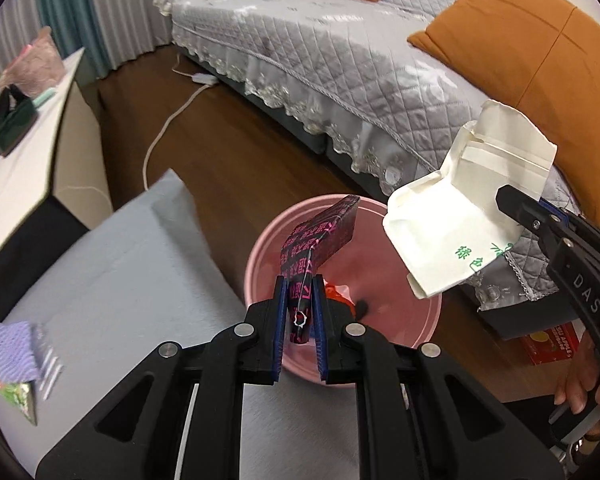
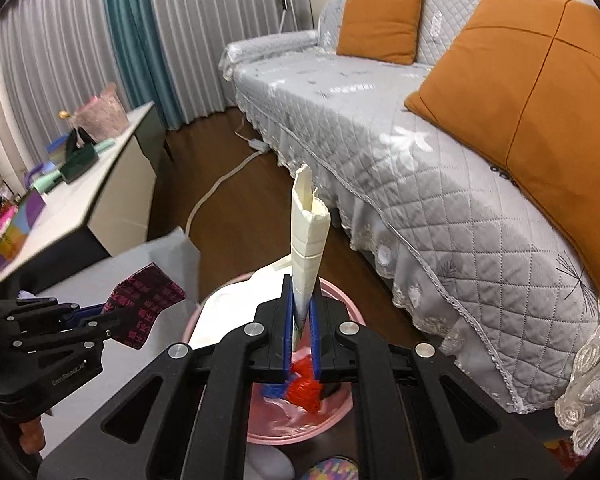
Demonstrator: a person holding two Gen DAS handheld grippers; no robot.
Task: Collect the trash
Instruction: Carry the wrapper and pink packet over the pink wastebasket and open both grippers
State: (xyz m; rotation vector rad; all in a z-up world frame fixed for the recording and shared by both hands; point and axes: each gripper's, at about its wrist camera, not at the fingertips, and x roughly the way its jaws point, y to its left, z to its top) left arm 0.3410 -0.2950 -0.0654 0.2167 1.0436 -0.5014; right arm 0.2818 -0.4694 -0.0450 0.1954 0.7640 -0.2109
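above pink bin (image 1: 260,256): black wrapper (image 1: 320,240) clamped in left gripper (image 1: 300,292) (right gripper (image 2: 301,312) pinches cream bag (image 2: 308,236)).

Dark wooden floor (image 2: 236,216) runs through the middle of the room. At two o'clock, a sofa (image 2: 380,120) under a grey quilted cover with lace trim carries two orange cushions (image 2: 380,20). At eleven o'clock hang grey pleated curtains (image 2: 60,52) with a teal curtain (image 2: 132,36) between them. At nine o'clock sits a white cabinet (image 2: 100,196) with clutter on top. A white cable (image 1: 160,136) snakes across the floor.
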